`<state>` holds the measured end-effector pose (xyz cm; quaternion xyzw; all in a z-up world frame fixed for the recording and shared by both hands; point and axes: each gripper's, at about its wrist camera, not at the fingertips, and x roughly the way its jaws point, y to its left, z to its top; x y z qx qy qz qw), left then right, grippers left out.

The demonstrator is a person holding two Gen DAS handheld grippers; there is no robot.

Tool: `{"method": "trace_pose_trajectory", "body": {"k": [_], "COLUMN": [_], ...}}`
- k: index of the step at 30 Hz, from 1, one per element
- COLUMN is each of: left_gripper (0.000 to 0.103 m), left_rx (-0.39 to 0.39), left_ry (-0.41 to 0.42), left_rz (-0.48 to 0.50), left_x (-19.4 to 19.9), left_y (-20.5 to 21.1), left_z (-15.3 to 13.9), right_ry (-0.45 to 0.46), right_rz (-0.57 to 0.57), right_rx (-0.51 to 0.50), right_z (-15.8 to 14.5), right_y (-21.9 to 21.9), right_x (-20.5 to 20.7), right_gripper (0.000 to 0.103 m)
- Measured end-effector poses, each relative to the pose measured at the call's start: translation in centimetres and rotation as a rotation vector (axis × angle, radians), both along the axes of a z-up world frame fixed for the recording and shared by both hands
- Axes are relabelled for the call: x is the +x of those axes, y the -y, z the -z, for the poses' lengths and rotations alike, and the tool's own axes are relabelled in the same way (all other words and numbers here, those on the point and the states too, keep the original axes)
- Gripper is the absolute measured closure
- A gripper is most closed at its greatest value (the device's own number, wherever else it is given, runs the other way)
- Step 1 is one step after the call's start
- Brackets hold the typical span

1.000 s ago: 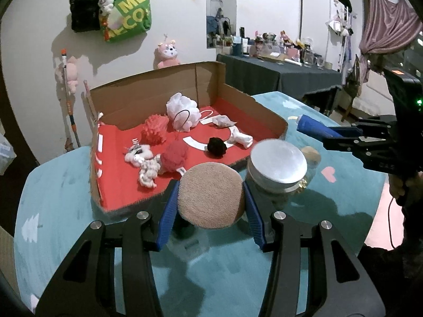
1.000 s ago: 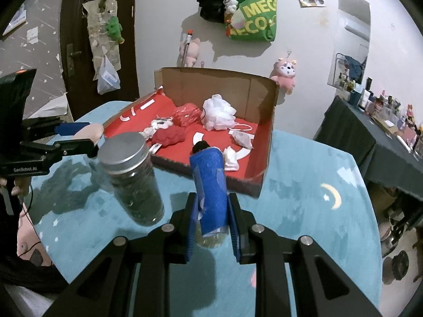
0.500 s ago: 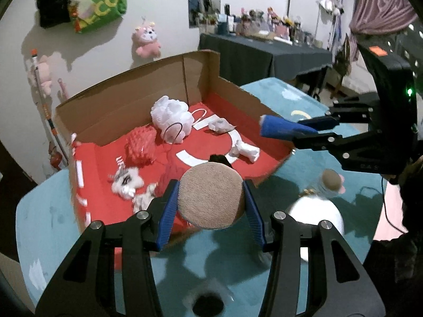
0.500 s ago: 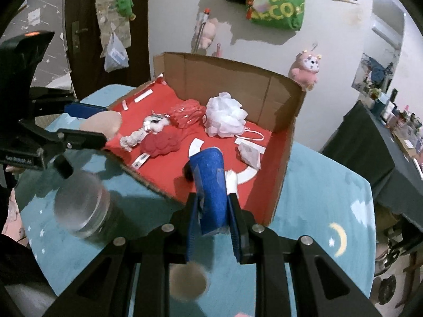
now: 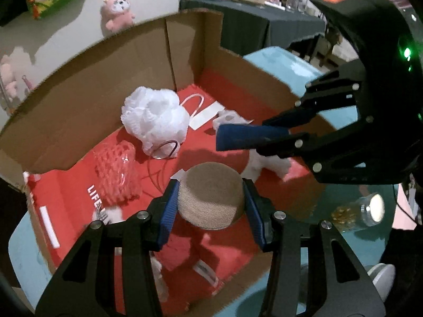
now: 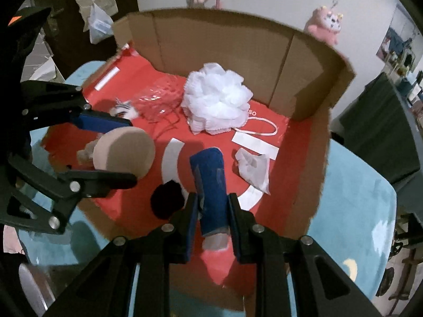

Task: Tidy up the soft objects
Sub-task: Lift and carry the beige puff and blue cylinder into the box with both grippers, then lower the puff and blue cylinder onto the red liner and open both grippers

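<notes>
matt cardboard box (image 5: 79,84), fluffy white mesh pouf (image 5: 154,117), rough tan sponge (image 5: 210,196).

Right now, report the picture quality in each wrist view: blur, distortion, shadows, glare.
Left wrist view: fisheye bends the cardboard box walls; the tan round sponge in the left gripper is sharp, the plush toys at the lower left smear; the jar lid glares.
Right wrist view: dark corner vignette; the white bath pouf is soft but readable; the right gripper shadows the red liner.

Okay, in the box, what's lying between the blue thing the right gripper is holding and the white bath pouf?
In the right wrist view, only bare red liner separates the blue piece from the pouf; the crumpled white paper lies off to the side.
</notes>
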<state>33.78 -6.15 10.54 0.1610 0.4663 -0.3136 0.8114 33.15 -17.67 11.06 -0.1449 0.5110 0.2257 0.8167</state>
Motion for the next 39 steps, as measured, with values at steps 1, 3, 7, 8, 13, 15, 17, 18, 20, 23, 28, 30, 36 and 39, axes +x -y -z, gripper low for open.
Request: {"method": "trace_pose_trajectory", "body": {"k": [1, 3, 7, 8, 13, 15, 17, 18, 20, 23, 28, 30, 36, 39], "left_gripper": [0.057, 0.057, 0.057, 0.057, 0.057, 0.057, 0.057, 0.057, 0.057, 0.057, 0.057, 0.056, 0.055, 0.055], "left_rx": [0.006, 0.015, 0.041, 0.042, 0.058, 0.059, 0.065, 0.069, 0.075, 0.085, 0.099, 0.104, 0.114, 0.112], "left_ry": [-0.004, -0.014, -0.030, -0.038, -0.052, -0.057, -0.059, -0.061, -0.062, -0.066, -0.071, -0.071, -0.068, -0.072], "left_rz": [0.002, 0.011, 0.022, 0.025, 0.029, 0.029, 0.028, 0.030, 0.030, 0.029, 0.024, 0.020, 0.010, 0.005], "left_x": [0.5, 1.2, 2.4, 2.5, 3.4, 3.7, 4.0, 4.1, 4.4, 4.8, 5.3, 5.5, 5.8, 6.0], "left_y": [0.1, 0.2, 0.5, 0.5, 0.8, 0.9, 1.1, 1.3, 1.5, 1.8, 2.0, 2.0, 1.6, 1.6], "left_z": [0.3, 0.9, 2.1, 2.3, 3.3, 3.4, 3.5, 3.7, 4.0, 4.4, 5.2, 5.3, 5.7, 5.9], "right_ry": [-0.010, -0.032, -0.074, -0.093, -0.131, -0.144, -0.150, -0.154, -0.160, -0.164, -0.178, -0.185, -0.193, -0.194], "right_rz": [0.002, 0.005, 0.017, 0.021, 0.034, 0.034, 0.035, 0.037, 0.040, 0.044, 0.056, 0.060, 0.065, 0.067], "right_rx": [-0.007, -0.019, -0.041, -0.042, -0.050, -0.051, -0.054, -0.051, -0.051, -0.053, -0.052, -0.049, -0.044, -0.044], "right_z": [0.3, 0.8, 2.0, 2.3, 3.1, 3.4, 3.6, 3.6, 3.6, 3.4, 3.6, 3.8, 4.2, 4.8], "right_y": [-0.1, -0.3, -0.7, -0.8, -0.9, -0.9, -1.0, -1.0, -1.0, -1.1, -0.7, -0.6, -0.1, 0.1], "right_x": [0.5, 1.5, 3.1, 3.5, 4.5, 4.7, 4.8, 4.9, 5.1, 5.4, 5.7, 5.8, 6.2, 6.1], "right_gripper": [0.079, 0.079, 0.079, 0.079, 0.079, 0.079, 0.079, 0.079, 0.079, 0.078, 0.078, 0.078, 0.078, 0.078]}}
